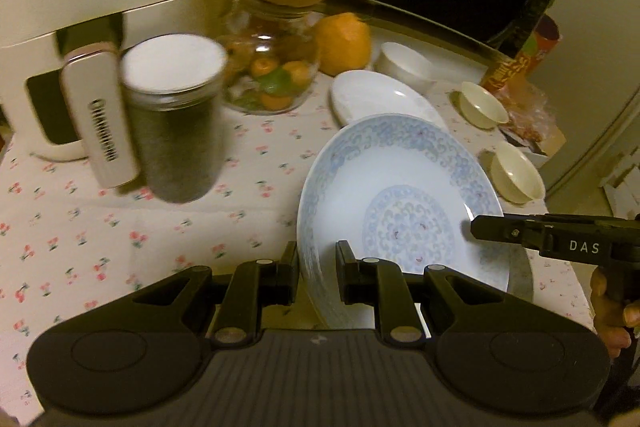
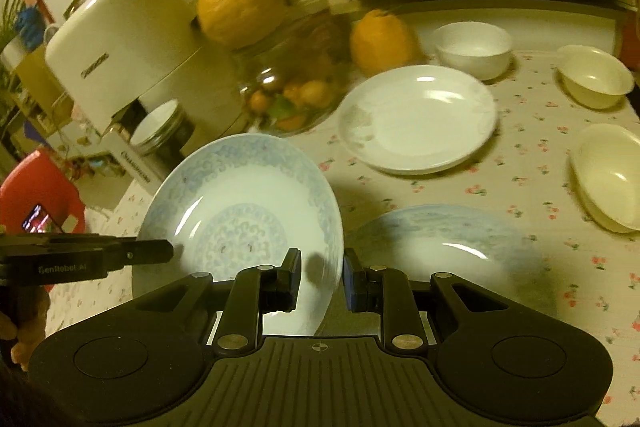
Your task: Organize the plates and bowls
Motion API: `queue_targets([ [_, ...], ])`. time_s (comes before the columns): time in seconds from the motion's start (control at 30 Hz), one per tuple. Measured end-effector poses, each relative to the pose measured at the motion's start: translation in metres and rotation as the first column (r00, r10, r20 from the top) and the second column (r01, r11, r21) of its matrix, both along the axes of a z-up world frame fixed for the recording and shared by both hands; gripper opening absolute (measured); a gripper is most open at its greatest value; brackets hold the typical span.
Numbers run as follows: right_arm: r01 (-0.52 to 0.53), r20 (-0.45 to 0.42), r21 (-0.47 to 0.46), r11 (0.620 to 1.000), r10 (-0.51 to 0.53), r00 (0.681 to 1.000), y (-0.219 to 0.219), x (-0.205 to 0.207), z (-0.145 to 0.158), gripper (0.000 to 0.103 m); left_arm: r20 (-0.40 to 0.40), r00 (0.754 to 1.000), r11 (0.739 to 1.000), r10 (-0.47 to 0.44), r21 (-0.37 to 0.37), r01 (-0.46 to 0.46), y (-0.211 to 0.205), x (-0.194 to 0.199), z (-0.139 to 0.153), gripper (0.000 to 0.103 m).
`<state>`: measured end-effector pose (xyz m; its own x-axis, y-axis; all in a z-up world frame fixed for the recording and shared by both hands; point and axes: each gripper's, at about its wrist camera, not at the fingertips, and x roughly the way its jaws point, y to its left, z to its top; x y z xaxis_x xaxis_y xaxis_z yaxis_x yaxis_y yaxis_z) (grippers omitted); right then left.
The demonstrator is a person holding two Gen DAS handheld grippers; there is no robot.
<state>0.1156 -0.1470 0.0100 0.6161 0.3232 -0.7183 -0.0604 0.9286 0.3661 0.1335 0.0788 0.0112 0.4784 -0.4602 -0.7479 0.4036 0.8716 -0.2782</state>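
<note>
- The blue plate [image 1: 400, 195] is up off the table, tipped on a slant, with one claw on each side of it.
- The left gripper [image 1: 317, 269] pinches the plate's near left rim. Its jaws sit close together with the thin edge between them.
- The right gripper [image 2: 322, 273] pinches the rim on the other side, jaws narrow on the edge too.
- The plate looks hard, smooth and shiny, like china. I think it can slip, and it will break if it drops.
- It looks a bit heavy for such a thin edge, so I think a hold on two far-apart sides is best.
- It is round and shallow, with pale blue swirls around the rim and in the middle.
- A second blue plate [image 2: 444, 243] lies flat on the flowered tablecloth [image 1: 80, 227], just under the right claw.
- A plain white plate [image 2: 418, 119] lies further back, beside a white bowl [image 2: 472, 47].
- Two cream bowls [image 2: 594, 75] sit apart on the right side. They look smooth and deep.
- I think the held plate can stack on the one like it.
</note>
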Motion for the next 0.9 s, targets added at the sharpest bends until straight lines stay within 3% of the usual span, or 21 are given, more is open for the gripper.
queue_targets([
  [0.47, 0.113, -0.040, 0.012, 0.993, -0.113, 0.993, -0.063, -0.015, -0.004, 0.022, -0.002, 0.996, 0.996, -0.091, 0.017, 0.091, -0.064, 0.001, -0.003, 0.017],
  [0.9, 0.181, -0.125, -0.010, 0.983, -0.181, 0.976, -0.095, -0.022, -0.017, 0.022, -0.006, 0.990, 0.987, -0.142, 0.076, 0.142, -0.103, -0.003, -0.011, 0.017],
])
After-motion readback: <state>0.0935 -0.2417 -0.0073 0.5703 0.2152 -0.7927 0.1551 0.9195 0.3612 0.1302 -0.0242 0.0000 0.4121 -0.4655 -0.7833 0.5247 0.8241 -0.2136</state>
